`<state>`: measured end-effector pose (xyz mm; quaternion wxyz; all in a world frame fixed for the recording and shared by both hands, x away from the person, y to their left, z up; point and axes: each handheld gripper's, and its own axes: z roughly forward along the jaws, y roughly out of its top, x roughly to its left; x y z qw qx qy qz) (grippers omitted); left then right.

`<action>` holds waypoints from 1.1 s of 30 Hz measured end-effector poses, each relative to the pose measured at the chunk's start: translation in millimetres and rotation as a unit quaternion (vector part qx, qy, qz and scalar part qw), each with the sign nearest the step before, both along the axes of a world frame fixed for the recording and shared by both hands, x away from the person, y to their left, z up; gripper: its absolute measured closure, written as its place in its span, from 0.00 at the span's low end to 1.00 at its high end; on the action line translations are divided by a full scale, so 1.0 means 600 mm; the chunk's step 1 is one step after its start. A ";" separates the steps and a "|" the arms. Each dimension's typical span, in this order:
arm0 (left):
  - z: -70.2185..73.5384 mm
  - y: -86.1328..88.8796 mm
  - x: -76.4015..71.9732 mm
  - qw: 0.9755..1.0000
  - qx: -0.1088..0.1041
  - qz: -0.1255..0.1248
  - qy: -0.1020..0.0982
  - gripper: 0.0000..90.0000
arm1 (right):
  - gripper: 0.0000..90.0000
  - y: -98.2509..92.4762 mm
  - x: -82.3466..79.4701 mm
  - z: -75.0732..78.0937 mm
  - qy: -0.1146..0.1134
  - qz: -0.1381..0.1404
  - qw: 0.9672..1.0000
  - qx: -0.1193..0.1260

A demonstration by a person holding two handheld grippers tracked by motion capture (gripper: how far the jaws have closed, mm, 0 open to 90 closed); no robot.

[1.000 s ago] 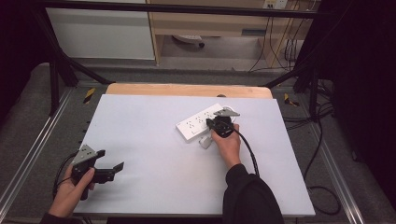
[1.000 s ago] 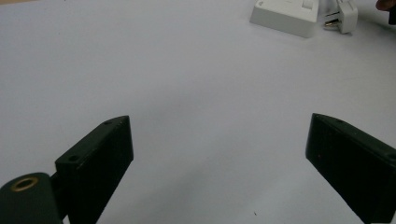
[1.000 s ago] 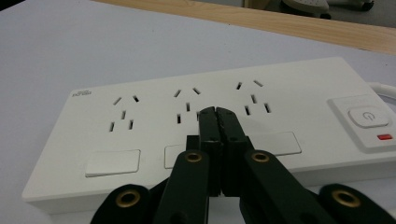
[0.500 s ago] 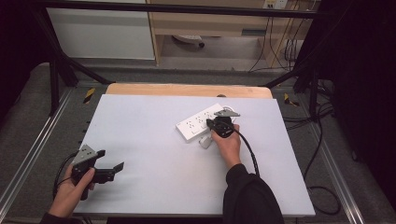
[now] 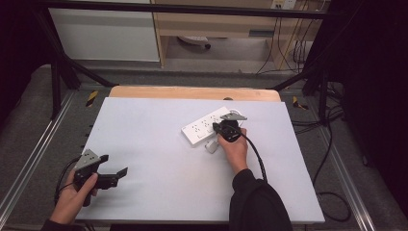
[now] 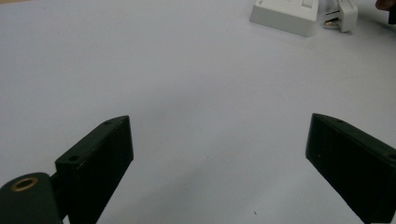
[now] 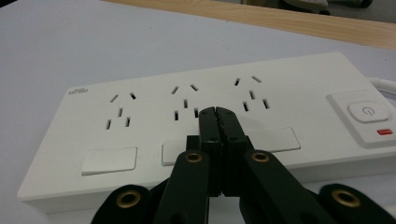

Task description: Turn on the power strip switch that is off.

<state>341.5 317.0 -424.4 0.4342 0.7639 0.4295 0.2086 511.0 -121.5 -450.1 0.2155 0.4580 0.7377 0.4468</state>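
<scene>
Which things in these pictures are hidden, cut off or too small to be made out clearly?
- Power strip: in the right gripper view, the shut right gripper covers part of its middle sockets; whether the tips touch it is unclear.
- Brand mark on the strip: too small to read.
- White plug: cut off by the top edge in the left gripper view.
- Same plug in the high view: partly behind the right hand.

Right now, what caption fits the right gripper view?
Shut right claw poised over a white power strip's middle sockets.
</scene>
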 end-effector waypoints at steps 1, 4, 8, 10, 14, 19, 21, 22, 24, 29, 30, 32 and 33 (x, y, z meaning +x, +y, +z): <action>0.000 0.000 0.000 1.000 -0.001 0.000 0.000 0.08 | 1.00 0.000 0.000 0.000 0.001 -0.002 1.000 0.000; 0.000 0.000 -0.001 1.000 0.001 -0.001 -0.001 0.08 | 1.00 0.000 -0.001 0.001 0.003 -0.007 1.000 0.000; 0.000 -0.001 0.000 1.000 0.003 -0.002 0.000 0.08 | 1.00 -0.001 -0.001 0.003 0.007 -0.008 1.000 0.000; 0.000 -0.001 0.000 1.000 0.003 -0.002 0.000 0.08 | 1.00 -0.003 -0.002 0.004 0.006 -0.008 1.000 0.001; 0.000 -0.001 -0.001 1.000 0.003 -0.002 0.000 0.08 | 1.00 -0.004 -0.003 0.010 0.002 -0.007 1.000 0.001; 0.000 -0.001 -0.001 1.000 0.003 -0.002 0.000 0.08 | 0.99 -0.006 -0.005 0.016 -0.003 -0.010 1.000 -0.001; 0.000 -0.001 -0.001 1.000 0.003 -0.002 0.000 0.08 | 0.97 -0.008 -0.005 0.018 -0.005 -0.014 1.000 -0.003; 0.000 -0.001 -0.001 1.000 0.004 -0.002 0.000 0.08 | 0.96 -0.010 -0.005 0.020 -0.007 -0.015 1.000 -0.004; 0.000 -0.001 0.000 1.000 0.004 -0.001 0.000 0.08 | 0.94 -0.013 -0.006 0.024 -0.009 -0.018 1.000 -0.003; 0.000 -0.002 -0.001 1.000 0.005 -0.002 0.000 0.08 | 0.88 -0.018 -0.009 0.034 -0.013 -0.019 1.000 -0.003; 0.000 -0.002 -0.001 1.000 0.005 -0.002 0.000 0.08 | 0.87 -0.019 -0.009 0.035 -0.012 -0.019 1.000 -0.002; 0.000 -0.002 -0.001 1.000 0.005 -0.002 0.001 0.08 | 0.82 -0.022 -0.010 0.038 -0.010 -0.021 1.000 0.002; 0.000 -0.001 -0.001 1.000 0.005 -0.002 0.001 0.08 | 0.80 -0.023 -0.009 0.039 -0.009 -0.021 1.000 0.004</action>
